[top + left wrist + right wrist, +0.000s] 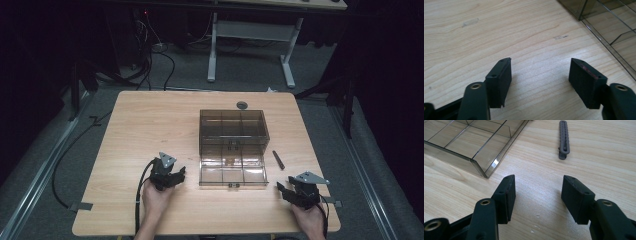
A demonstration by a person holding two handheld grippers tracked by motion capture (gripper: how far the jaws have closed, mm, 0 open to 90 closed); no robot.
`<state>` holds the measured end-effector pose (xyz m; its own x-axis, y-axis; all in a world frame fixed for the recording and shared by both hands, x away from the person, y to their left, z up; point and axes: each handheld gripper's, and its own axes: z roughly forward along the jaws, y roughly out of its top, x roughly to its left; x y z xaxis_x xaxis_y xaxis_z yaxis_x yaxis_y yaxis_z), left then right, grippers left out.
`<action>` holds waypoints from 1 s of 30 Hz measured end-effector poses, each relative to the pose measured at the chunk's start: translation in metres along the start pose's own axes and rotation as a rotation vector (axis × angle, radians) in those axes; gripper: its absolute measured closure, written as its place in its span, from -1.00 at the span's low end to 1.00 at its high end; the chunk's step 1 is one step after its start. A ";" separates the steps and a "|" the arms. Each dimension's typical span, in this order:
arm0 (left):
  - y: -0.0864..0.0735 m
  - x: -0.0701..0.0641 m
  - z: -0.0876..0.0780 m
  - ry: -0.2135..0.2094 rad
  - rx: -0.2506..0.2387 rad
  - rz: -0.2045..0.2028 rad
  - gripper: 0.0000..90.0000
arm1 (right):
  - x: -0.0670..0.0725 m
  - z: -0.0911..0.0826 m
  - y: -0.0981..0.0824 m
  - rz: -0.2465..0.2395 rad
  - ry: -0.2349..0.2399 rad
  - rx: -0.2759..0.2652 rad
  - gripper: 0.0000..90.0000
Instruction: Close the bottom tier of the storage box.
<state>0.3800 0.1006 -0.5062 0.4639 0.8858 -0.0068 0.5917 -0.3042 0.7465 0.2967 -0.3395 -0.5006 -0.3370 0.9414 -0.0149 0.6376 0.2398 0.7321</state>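
A clear smoky box [233,145] sits open near the middle of the tabletop [145,120], its lid [232,172] folded flat toward the person; both halves are split into compartments. A grey clip [278,159] lies on the wood just off the box's corner, at about 3 o'clock from the lid, not touching it. A small dark round fitting [242,105] is set in the tabletop at 12 o'clock from the box.

The left gripper [172,176] rests low over the wood at 9 o'clock from the lid, near it but apart. In the left gripper view its fingers [501,75] stand wide with bare tabletop between them, and the edge of the box [599,22] lies at their 1 o'clock.

The right gripper [286,192] is at about 4 o'clock from the lid, near the front edge. Its fingers [505,195] also stand wide and hold nothing. In the right gripper view the clip [564,138] lies ahead at 12 o'clock, well clear of the fingertips, and the lid's corner [486,167] is at 10 o'clock.
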 end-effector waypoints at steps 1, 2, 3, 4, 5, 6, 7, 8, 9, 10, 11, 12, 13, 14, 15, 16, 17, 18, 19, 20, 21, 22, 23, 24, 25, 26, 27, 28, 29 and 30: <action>0.000 0.001 0.000 -0.002 0.001 -0.010 -0.24 | 0.000 0.000 0.000 -0.006 0.001 -0.002 0.01; 0.000 0.000 0.000 0.001 0.001 -0.010 -0.27 | -0.001 0.001 0.000 -0.010 0.004 -0.001 0.00; 0.000 0.000 0.000 -0.001 0.001 -0.009 -0.27 | -0.001 0.001 0.001 -0.008 0.005 0.000 0.00; 0.000 -0.001 0.000 -0.002 0.001 -0.009 -0.27 | -0.002 0.002 0.002 -0.008 0.005 0.000 0.01; 0.000 0.000 0.000 -0.002 0.001 -0.010 -0.28 | -0.002 0.003 0.003 -0.007 0.002 0.000 0.02; 0.000 0.000 0.000 -0.003 0.001 -0.010 -0.28 | -0.002 0.004 0.005 -0.002 0.000 0.010 0.05; 0.000 0.000 0.000 -0.005 0.002 -0.010 -0.28 | -0.003 0.004 0.006 0.000 -0.004 0.015 0.06; 0.000 0.000 0.000 -0.006 0.002 -0.009 -0.29 | -0.003 0.004 0.007 0.006 -0.001 0.020 0.07; 0.000 -0.001 0.000 -0.006 0.002 -0.009 -0.29 | -0.003 0.004 0.008 0.010 0.005 0.017 0.08; 0.000 -0.001 0.000 -0.006 0.004 -0.009 -0.30 | -0.003 0.002 0.008 0.012 0.005 0.016 0.09; 0.000 -0.001 0.000 -0.006 0.005 -0.009 -0.30 | -0.003 0.001 0.009 0.011 0.005 0.011 0.10; 0.000 -0.001 0.000 -0.006 0.005 -0.008 -0.31 | -0.004 0.000 0.010 0.005 0.004 0.008 0.11; 0.000 -0.001 0.000 -0.007 0.005 -0.008 -0.31 | -0.004 -0.002 0.011 0.007 0.000 0.008 0.13; 0.000 -0.001 0.000 -0.007 0.005 -0.008 -0.32 | -0.004 -0.003 0.013 0.008 0.000 0.009 0.16; 0.000 -0.001 0.000 -0.008 0.005 -0.007 -0.33 | -0.005 -0.004 0.014 0.010 0.001 0.009 0.19; 0.000 -0.001 0.000 -0.008 0.006 -0.007 -0.34 | -0.007 -0.005 0.016 0.015 0.003 0.012 0.22; 0.000 -0.001 0.000 -0.008 0.006 -0.007 -0.34 | -0.008 -0.006 0.018 0.016 0.007 0.012 0.24; 0.000 -0.001 0.000 -0.009 0.006 -0.006 -0.35 | -0.008 -0.007 0.020 0.026 0.006 0.014 0.26; 0.000 -0.001 0.000 -0.010 0.007 -0.006 -0.35 | -0.010 -0.008 0.022 0.028 0.011 0.015 0.28; 0.000 -0.001 0.000 -0.010 0.007 -0.006 -0.36 | -0.011 -0.008 0.024 0.026 0.012 0.021 0.30; 0.000 -0.001 0.000 -0.010 0.007 -0.006 -0.36 | -0.012 -0.008 0.026 0.023 0.011 0.025 0.32; 0.000 -0.001 0.000 -0.011 0.007 -0.005 -0.36 | -0.013 -0.008 0.029 0.027 0.008 0.037 0.33; 0.000 -0.001 0.000 -0.011 0.007 -0.005 -0.36 | -0.014 -0.008 0.031 0.025 0.003 0.041 0.34; 0.000 -0.001 0.000 -0.011 0.007 -0.005 -0.36 | -0.015 -0.008 0.033 0.023 0.000 0.046 0.35; 0.000 -0.001 0.000 -0.011 0.007 -0.005 -0.36 | -0.016 -0.008 0.036 0.024 -0.001 0.050 0.36; 0.000 -0.001 0.000 -0.011 0.007 -0.005 -0.36 | -0.018 -0.008 0.039 0.024 -0.002 0.052 0.37; 0.000 -0.001 0.000 -0.010 0.007 -0.005 -0.36 | -0.019 -0.008 0.041 0.028 -0.002 0.055 0.37; 0.000 -0.001 0.000 -0.011 0.007 -0.005 -0.36 | -0.021 -0.008 0.044 0.030 -0.002 0.056 0.38; 0.000 -0.001 0.000 -0.010 0.007 -0.005 -0.36 | -0.022 -0.008 0.046 0.038 0.002 0.059 0.39; 0.000 -0.001 0.000 -0.010 0.007 -0.005 -0.36 | -0.024 -0.008 0.048 0.042 0.002 0.061 0.40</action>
<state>0.3796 0.0995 -0.5065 0.4679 0.8836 -0.0173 0.5984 -0.3024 0.7419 0.3292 -0.3523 -0.4598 -0.3101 0.9506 0.0163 0.6921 0.2140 0.6893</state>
